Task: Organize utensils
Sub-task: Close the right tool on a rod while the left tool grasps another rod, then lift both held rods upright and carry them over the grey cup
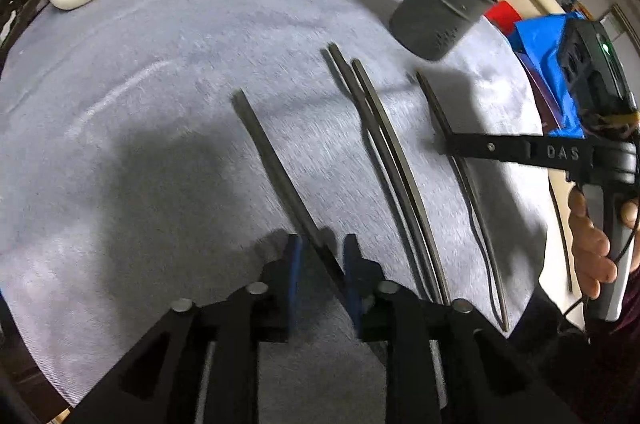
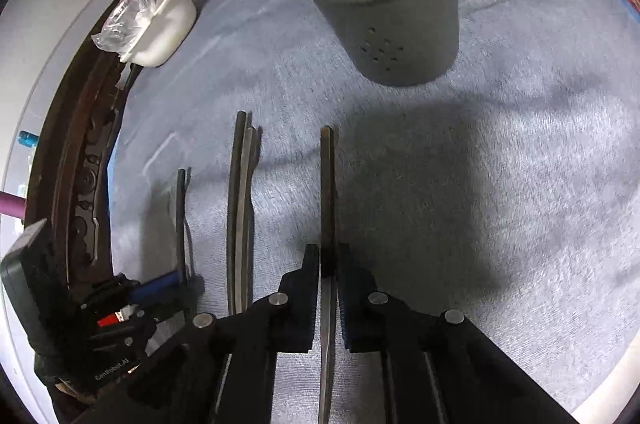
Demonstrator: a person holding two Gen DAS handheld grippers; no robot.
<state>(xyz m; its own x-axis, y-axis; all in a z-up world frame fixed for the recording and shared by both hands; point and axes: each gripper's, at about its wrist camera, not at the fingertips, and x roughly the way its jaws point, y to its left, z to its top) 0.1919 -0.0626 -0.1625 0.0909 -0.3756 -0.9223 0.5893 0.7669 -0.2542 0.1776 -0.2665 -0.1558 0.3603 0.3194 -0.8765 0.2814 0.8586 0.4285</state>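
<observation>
Four slim dark chopsticks lie on a pale grey cloth (image 1: 160,104), long, straight and squared at their far ends. One chopstick (image 1: 276,160) runs between the left gripper's (image 1: 320,256) blue pads, which stand slightly apart around it. The right gripper (image 2: 329,264) pinches another chopstick (image 2: 327,184). Two more (image 2: 240,216) lie touching between them. Beyond stands a grey perforated holder (image 2: 392,4).

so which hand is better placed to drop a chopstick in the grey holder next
Right, probably: its tongs are shut on a chopstick pointing at the nearby grey holder. The left tongs only straddle theirs.
</observation>
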